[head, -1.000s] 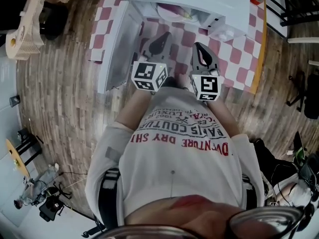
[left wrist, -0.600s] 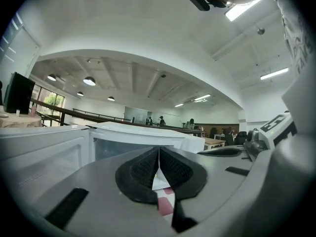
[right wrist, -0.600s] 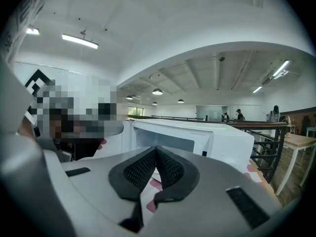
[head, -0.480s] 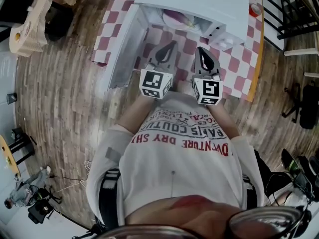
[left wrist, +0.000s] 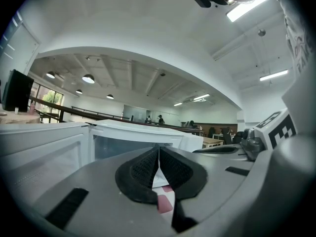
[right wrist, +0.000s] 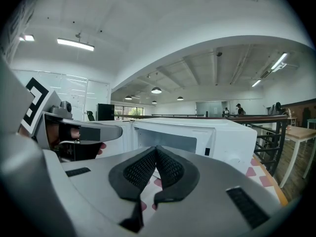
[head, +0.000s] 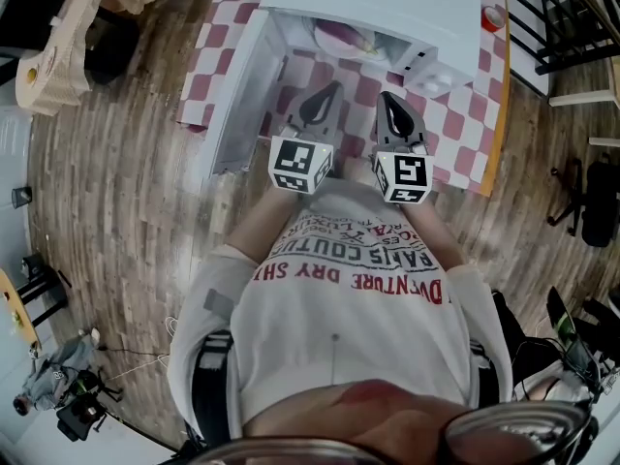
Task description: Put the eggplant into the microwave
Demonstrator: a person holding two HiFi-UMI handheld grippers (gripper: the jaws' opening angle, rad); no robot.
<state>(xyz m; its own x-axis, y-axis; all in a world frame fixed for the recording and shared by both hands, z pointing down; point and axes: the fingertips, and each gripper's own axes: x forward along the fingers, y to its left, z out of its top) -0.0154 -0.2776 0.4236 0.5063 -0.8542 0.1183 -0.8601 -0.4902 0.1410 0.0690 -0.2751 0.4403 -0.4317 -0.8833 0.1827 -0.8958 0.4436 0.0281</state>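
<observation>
Pink-checked tablecloth (head: 467, 114) bears open microwave (head: 387, 3); wood-plank floor (head: 116, 172) around.

My head camera looks steeply down from above onto the microwave (head: 378, 3). The cameras on the left gripper (left wrist: 159, 149) and right gripper (right wrist: 156, 149) sit just behind their jaws, facing almost level at the microwave's open front from near (all three views share it). Each also catches its neighbour at the edge.

left tool (head: 333, 88) rolled slightly, head view shifted
</observation>
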